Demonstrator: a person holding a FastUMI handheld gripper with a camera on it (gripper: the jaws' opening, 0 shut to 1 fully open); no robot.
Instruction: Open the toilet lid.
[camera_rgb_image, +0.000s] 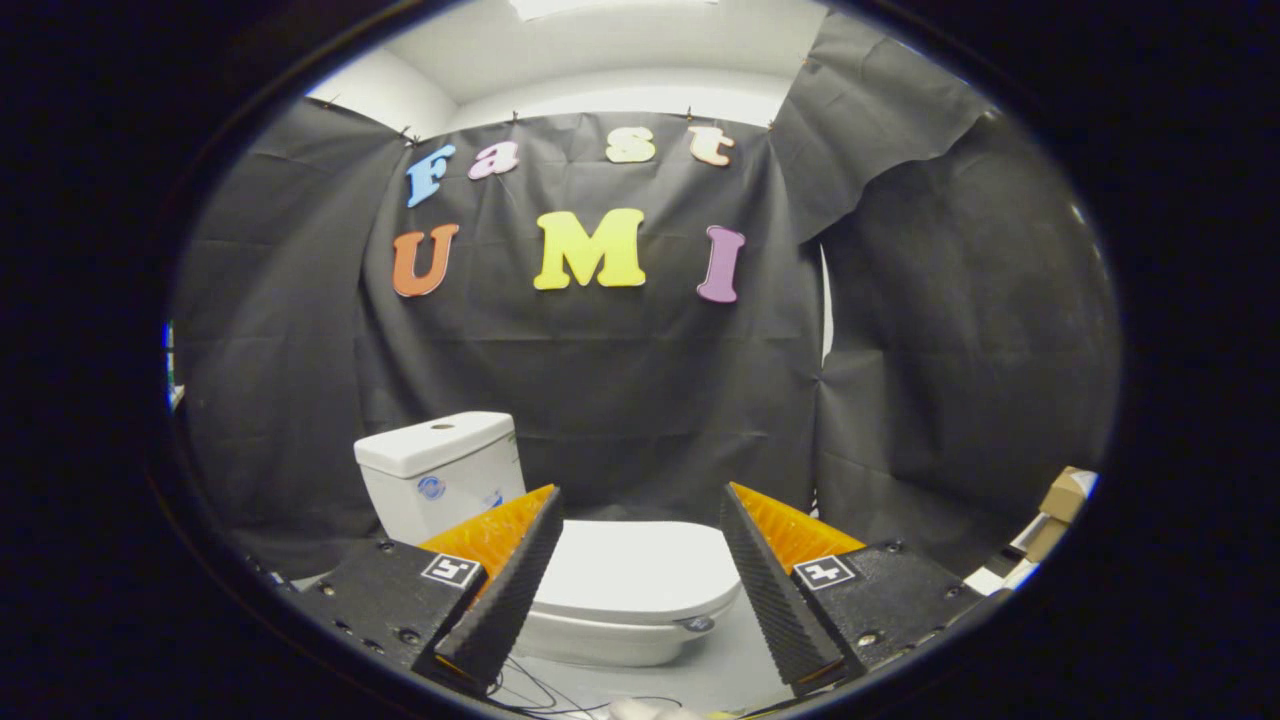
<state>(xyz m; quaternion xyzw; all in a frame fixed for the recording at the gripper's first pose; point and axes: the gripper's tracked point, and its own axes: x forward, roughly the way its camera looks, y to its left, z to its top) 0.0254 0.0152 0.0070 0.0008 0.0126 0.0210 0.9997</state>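
Beyond the spread fingers of the tongs (640, 560), a white toilet stands on the pale floor (730, 670), its lid (640, 570) down flat. Its long axis runs from the cistern (440, 470), behind the left finger, toward the right finger. The tongs hold nothing.

Setting: a recording booth staged as a bathroom, not a real household room. Evidence follows. The walls consist of creased black cloth sheets (950, 330) pinned along their top edge, with a plain white room wall and ceiling (620, 60) visible above them. A white ceramic toilet with a rectangular tank (440, 470) and a closed oval white lid (640, 570) stands free on a pale grey floor (730, 670) against the cloth. Thin black cables (545, 690) lie loose on the floor. Brown cardboard boxes (1060, 505) sit beside the cloth.
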